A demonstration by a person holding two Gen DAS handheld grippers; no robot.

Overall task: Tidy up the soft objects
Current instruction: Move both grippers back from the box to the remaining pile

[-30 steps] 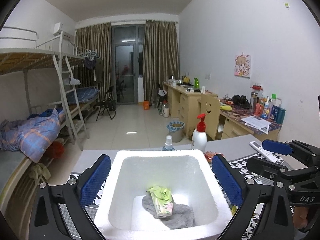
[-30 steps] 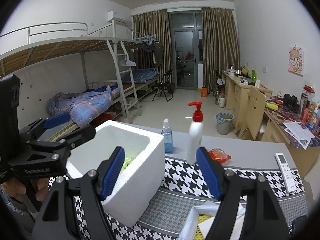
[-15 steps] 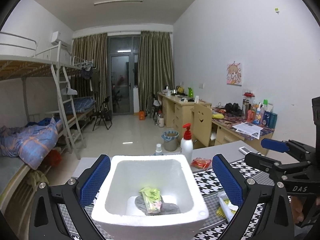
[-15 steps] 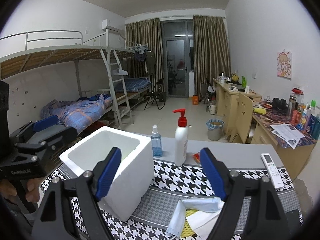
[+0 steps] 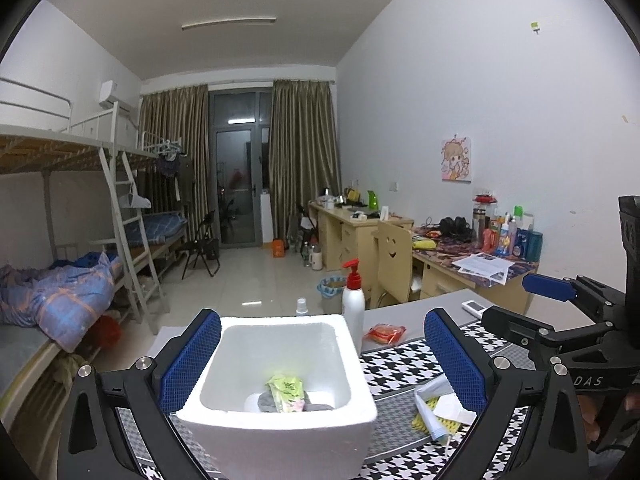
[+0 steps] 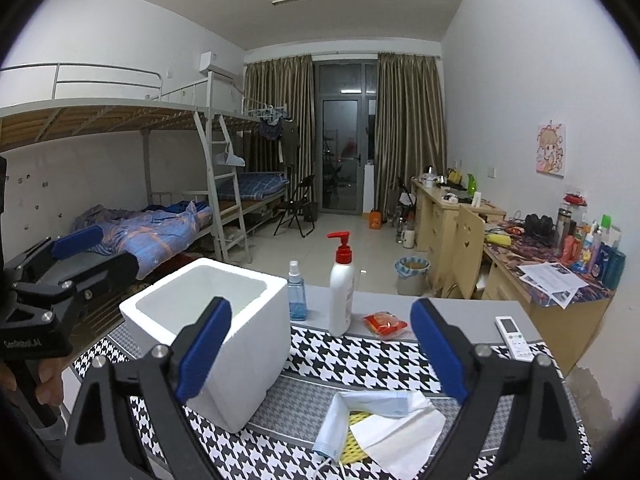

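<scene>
Both grippers spread wide, empty: left gripper (image 5: 322,364) straddles the square white foam box (image 5: 280,420), which holds a green packet on grey cloth (image 5: 286,394). The right gripper (image 6: 320,354), jaws just widened, hovers above the blue face mask and white tissue (image 6: 380,420) right of the box.

Black-framed tongs (image 6: 320,352) with blue textured pads (image 6: 204,348), silver screws, white lettering.

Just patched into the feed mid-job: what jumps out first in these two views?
The white foam box dominates, sitting on the houndstooth mat with a green packet lying on grey cloth inside. To its right on the mat lies a loose pile: a blue face mask, white tissue and something yellow. Behind stand a red-pump bottle and a blue spray bottle; both grippers are open and empty.
</scene>
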